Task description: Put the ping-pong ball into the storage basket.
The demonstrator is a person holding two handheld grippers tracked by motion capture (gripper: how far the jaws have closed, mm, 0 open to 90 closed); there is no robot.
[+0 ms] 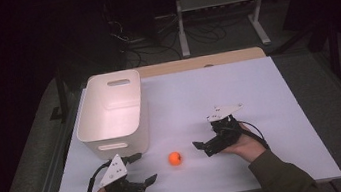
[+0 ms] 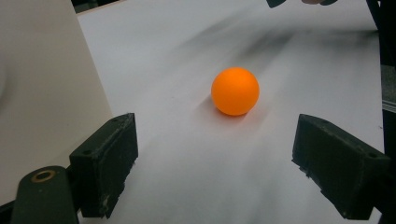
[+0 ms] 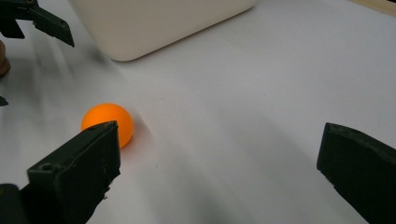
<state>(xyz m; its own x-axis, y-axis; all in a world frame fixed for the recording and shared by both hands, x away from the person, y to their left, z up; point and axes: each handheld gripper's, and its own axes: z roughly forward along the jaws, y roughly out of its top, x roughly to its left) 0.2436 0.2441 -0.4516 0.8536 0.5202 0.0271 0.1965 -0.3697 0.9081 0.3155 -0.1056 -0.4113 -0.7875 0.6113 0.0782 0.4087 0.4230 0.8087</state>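
Note:
An orange ball rests on the white table top between my two grippers. My left gripper lies near the front edge, left of the ball, open and empty. In the left gripper view the ball sits a short way beyond the gripper, apart from both wide-spread jaws. My right gripper is open to the right of the ball. In the right gripper view the ball lies just behind the left jaw of the gripper, not between the jaws.
A white plastic bin with handle slots stands at the table's left, close behind the left gripper; its wall fills that view's left side. The bin looks empty. Wooden strip at the far edge; dark floor around.

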